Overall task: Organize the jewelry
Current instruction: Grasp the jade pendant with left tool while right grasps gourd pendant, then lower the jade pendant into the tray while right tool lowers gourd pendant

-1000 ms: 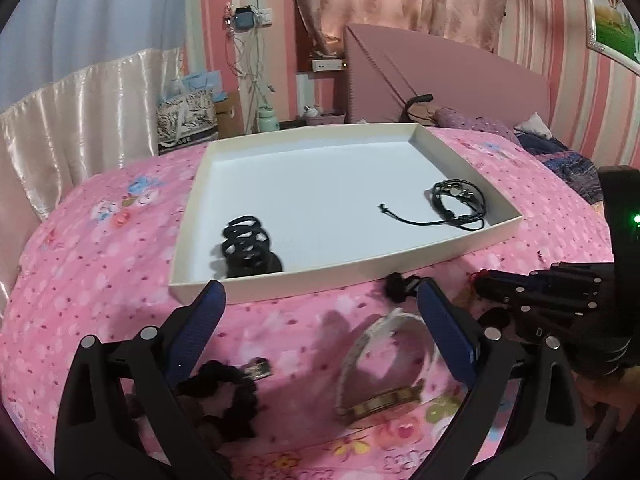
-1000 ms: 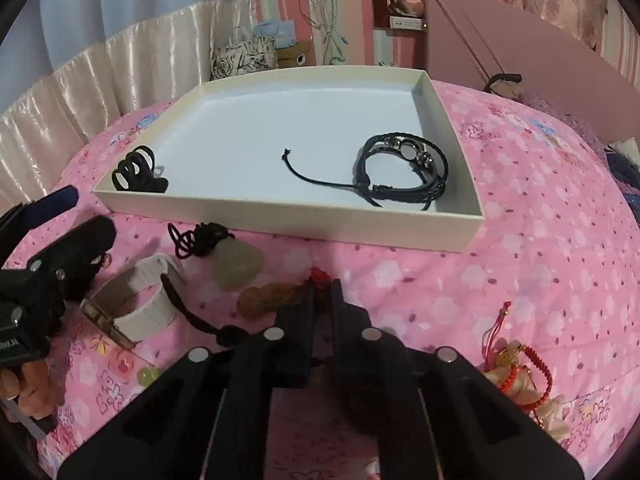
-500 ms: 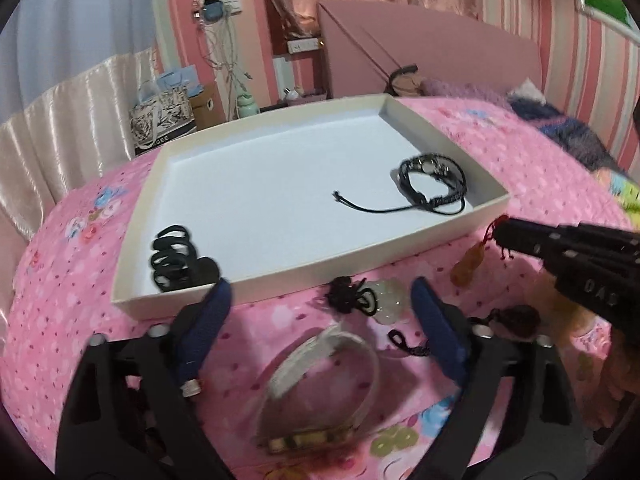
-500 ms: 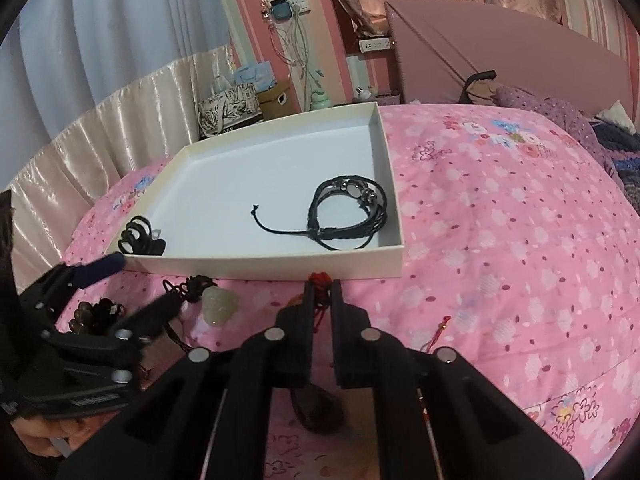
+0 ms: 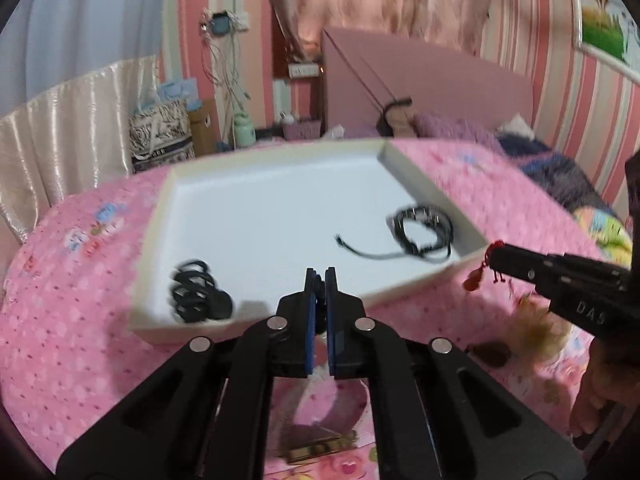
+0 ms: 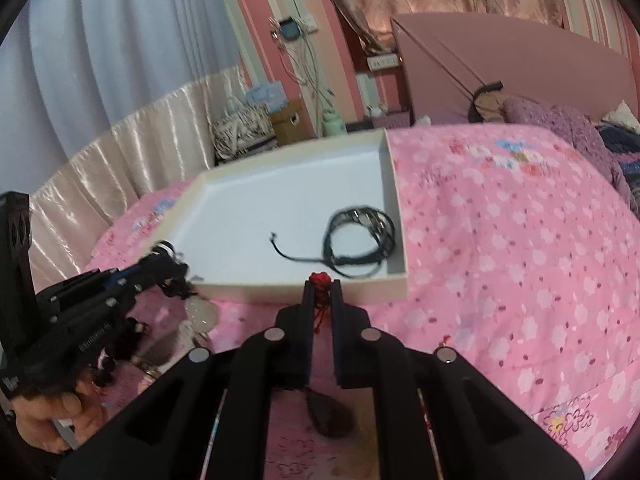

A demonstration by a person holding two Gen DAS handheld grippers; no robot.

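Note:
A shallow white tray [image 5: 424, 282] [image 6: 296, 292] lies on the pink bedspread. It holds a black corded bracelet [image 5: 422, 230] [image 6: 360, 236] at the right and a black coiled hair tie [image 5: 196, 292] at the near left. My left gripper [image 5: 319, 276] [image 6: 168, 270] is shut on the black cord of a pale jade pendant [image 6: 202, 312], which hangs just before the tray's near rim. My right gripper [image 6: 321, 284] [image 5: 494, 258] is shut on the red cord of a pendant, with its brown stone [image 6: 330, 412] hanging below the jaws.
A white watch strap with a gold clasp [image 5: 320, 446] lies on the bed under my left gripper. A dark bead bracelet [image 6: 124, 340] and a brown stone [image 5: 490, 352] lie beside it. The headboard and cluttered floor are beyond the tray.
My left gripper has shut on the jade pendant's black cord and lifted it. My right gripper has risen with the red-corded pendant towards the tray's near rim.

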